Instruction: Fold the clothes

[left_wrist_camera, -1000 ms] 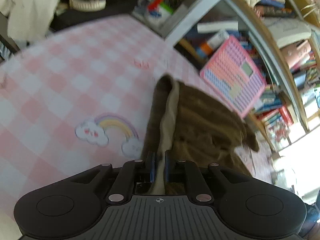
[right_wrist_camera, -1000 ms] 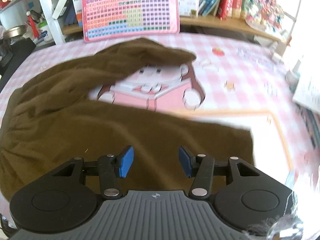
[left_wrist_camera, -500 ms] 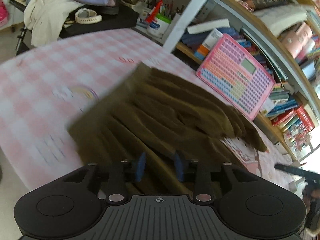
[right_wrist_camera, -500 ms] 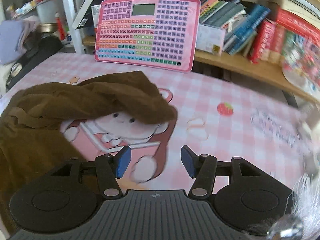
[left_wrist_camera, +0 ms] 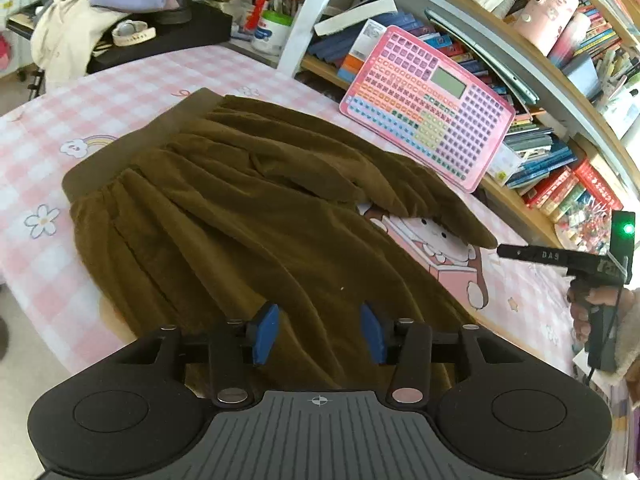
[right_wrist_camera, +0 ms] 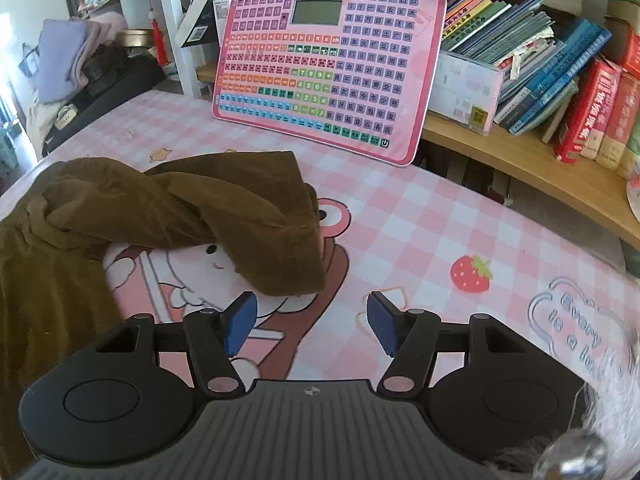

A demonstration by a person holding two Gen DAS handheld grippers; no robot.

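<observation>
A brown pair of trousers [left_wrist_camera: 240, 208] lies spread on the pink checked table cover [left_wrist_camera: 132, 80], waistband at the left, one leg bunched toward the far side. My left gripper [left_wrist_camera: 320, 334] hovers over the near leg, its jaws opening, nothing between the blue pads. In the right wrist view the bunched leg end [right_wrist_camera: 248, 216] lies just ahead and left of my right gripper [right_wrist_camera: 310, 326], whose jaws are opening with only the table cover under them. The right gripper [left_wrist_camera: 560, 258] also shows at the right edge of the left wrist view, near the leg's tip.
A pink keyboard toy [right_wrist_camera: 328, 68] leans against the bookshelf [right_wrist_camera: 540, 160] behind the table. Books [right_wrist_camera: 580, 80] fill the shelf. Clothes [left_wrist_camera: 80, 20] and a pen pot [left_wrist_camera: 272, 32] sit at the far left. The table's near left edge [left_wrist_camera: 48, 312] drops to the floor.
My left gripper let go of the trouser edge, opened and drew back, so the whole garment now shows. My right gripper swung right off the fabric toward the leg end and opened wider.
</observation>
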